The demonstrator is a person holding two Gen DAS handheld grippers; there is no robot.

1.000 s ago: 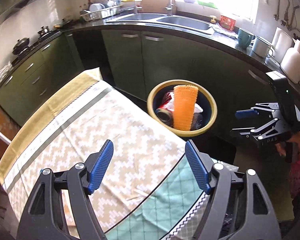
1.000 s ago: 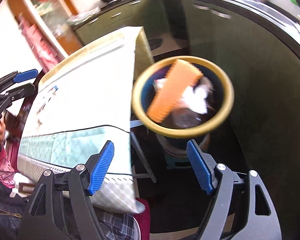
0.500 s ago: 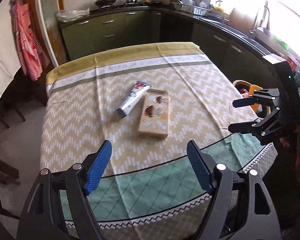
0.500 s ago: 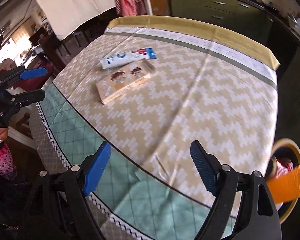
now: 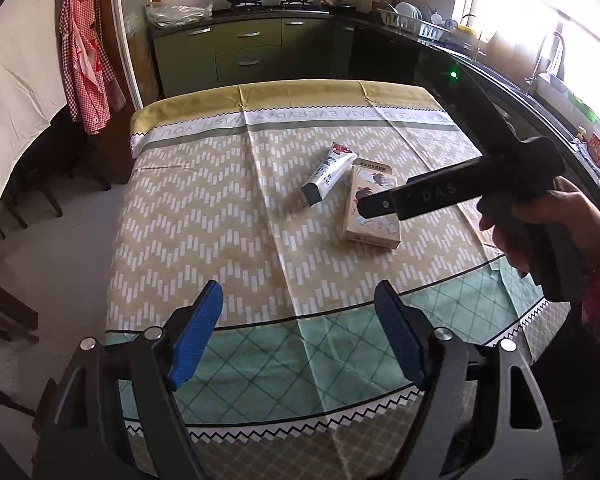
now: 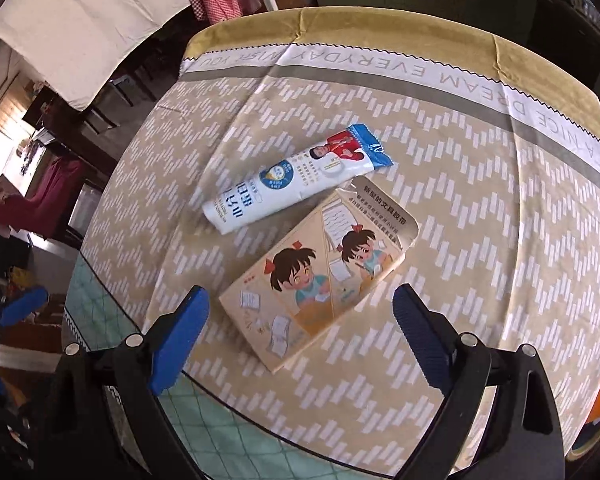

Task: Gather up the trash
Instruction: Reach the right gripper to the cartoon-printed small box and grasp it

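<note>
Both tools stood wide open and held nothing: the left tool (image 5: 298,330) hovered over the near edge of the desk (image 5: 204,216), the right tool (image 6: 300,330) hung just above the cardboard box (image 6: 320,276). Two pieces of trash lay on the desk's cloth, that one box and one white tube (image 6: 292,180), touching side by side, the tube beyond the box.
</note>
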